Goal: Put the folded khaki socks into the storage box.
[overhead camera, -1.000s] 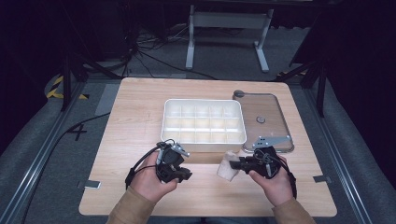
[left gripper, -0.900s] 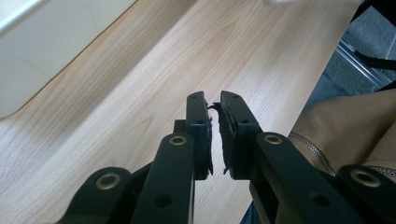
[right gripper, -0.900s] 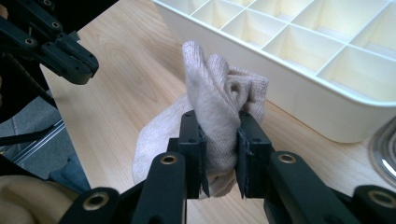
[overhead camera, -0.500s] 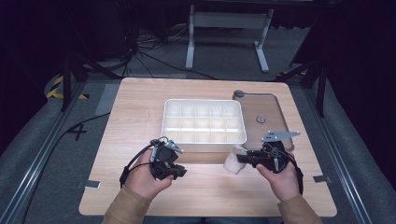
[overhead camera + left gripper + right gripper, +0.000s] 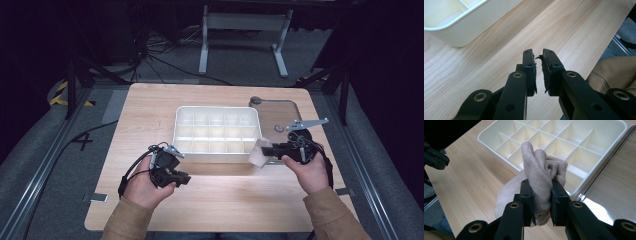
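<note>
Right gripper [image 5: 540, 195] clamps a bunched beige sock [image 5: 541, 177] between its pads — held above the table [image 5: 220, 200] just by the white divided tray's [image 5: 182, 120] near right corner. Left gripper [image 5: 538, 63] has just been opening slightly — nothing between its jaws.

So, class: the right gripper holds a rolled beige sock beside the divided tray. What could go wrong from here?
1. The sock bulges above and hangs below the right gripper; the loose end might snag on the tray rim.
2. The bundle looks wider than one compartment, so it may straddle the dividers rather than drop in.
3. The left gripper, its jaws just opening with nothing between them, is too far off to steady the tray if it gets pushed.
</note>
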`<state>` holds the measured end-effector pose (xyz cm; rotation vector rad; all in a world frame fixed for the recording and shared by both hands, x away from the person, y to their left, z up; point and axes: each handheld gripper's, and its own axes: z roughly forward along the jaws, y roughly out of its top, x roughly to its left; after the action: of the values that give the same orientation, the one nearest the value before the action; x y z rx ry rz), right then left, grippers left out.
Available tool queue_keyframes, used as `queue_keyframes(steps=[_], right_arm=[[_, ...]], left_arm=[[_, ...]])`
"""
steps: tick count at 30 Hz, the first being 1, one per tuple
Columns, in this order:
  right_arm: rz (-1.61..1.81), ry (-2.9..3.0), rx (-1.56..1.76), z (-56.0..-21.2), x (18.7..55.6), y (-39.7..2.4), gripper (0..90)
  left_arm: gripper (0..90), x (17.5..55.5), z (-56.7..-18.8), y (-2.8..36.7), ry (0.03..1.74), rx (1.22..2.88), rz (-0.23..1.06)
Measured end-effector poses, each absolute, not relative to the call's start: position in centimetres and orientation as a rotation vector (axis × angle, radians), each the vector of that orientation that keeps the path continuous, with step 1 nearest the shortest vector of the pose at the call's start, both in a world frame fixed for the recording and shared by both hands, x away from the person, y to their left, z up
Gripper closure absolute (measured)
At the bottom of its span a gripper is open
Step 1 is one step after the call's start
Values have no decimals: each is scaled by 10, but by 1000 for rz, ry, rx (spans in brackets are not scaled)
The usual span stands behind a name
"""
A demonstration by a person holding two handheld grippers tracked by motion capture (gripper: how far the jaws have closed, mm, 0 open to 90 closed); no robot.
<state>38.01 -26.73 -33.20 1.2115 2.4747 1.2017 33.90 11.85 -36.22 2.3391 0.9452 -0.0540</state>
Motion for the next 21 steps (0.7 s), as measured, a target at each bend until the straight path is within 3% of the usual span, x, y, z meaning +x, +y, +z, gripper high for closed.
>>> queue_keyframes(steps=[21], right_arm=[[988, 2535, 1249, -317, 434, -261, 746]], left_arm=[[798, 343, -366, 127, 988, 2332, -40]])
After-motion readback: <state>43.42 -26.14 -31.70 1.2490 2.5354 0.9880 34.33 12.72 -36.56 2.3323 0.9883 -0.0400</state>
